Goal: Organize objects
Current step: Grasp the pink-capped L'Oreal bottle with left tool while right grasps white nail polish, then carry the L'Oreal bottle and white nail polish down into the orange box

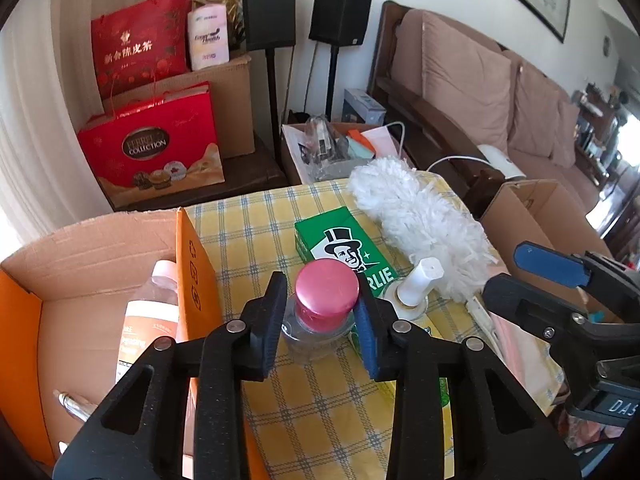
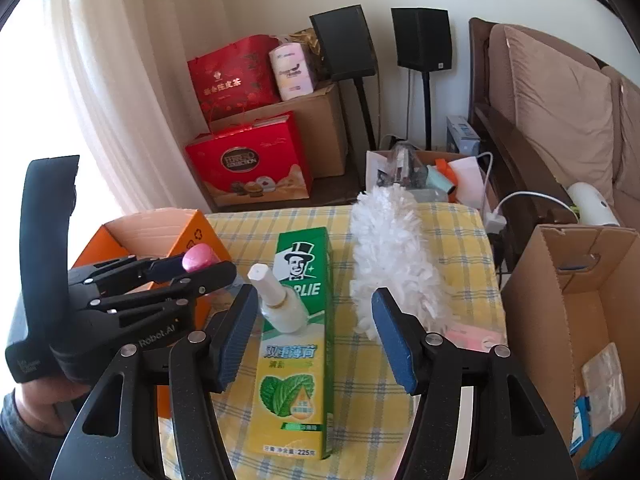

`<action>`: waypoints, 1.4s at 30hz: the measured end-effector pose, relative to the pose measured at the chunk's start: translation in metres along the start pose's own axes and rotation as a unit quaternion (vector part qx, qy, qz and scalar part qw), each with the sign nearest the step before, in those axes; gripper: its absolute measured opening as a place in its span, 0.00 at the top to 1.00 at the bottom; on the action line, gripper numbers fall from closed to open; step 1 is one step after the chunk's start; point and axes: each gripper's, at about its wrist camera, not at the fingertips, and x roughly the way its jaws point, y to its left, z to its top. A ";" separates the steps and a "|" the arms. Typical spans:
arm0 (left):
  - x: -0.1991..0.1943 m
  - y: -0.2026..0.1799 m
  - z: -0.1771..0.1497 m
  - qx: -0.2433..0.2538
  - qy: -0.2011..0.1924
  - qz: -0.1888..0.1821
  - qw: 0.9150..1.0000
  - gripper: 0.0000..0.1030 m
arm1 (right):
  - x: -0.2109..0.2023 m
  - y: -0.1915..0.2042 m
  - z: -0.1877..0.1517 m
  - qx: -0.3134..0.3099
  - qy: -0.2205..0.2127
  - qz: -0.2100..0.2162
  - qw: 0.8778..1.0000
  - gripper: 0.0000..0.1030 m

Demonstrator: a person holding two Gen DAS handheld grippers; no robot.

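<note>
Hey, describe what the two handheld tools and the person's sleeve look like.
Both tools are matte black plastic linkages with silver pivot pins and ribbed blue pads on the fingers. The left tool has a curved black handle and white "Robot.AI" lettering on its side. The right tool matches it. A dark grey sleeve shows at the wrist.

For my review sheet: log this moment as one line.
left claw: around pink-capped bottle, contact unclear | right claw: open, over toothpaste box and white spray bottle | orange box: left of table
</note>
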 end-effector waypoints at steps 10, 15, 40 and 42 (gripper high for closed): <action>-0.004 0.007 0.001 -0.016 -0.004 -0.012 1.000 0.76 | 0.003 0.003 0.004 -0.003 -0.004 0.003 1.000 0.40; -0.020 0.016 0.004 -0.033 -0.020 -0.026 0.999 0.76 | 0.007 0.007 0.006 -0.009 -0.005 0.007 1.000 0.40; -0.122 0.061 0.010 -0.061 -0.092 -0.051 0.993 0.76 | 0.044 0.036 0.006 -0.059 0.011 -0.009 0.998 0.86; -0.128 0.069 0.007 -0.065 -0.093 -0.048 0.992 0.76 | 0.039 0.037 0.007 -0.058 0.008 -0.008 0.998 0.86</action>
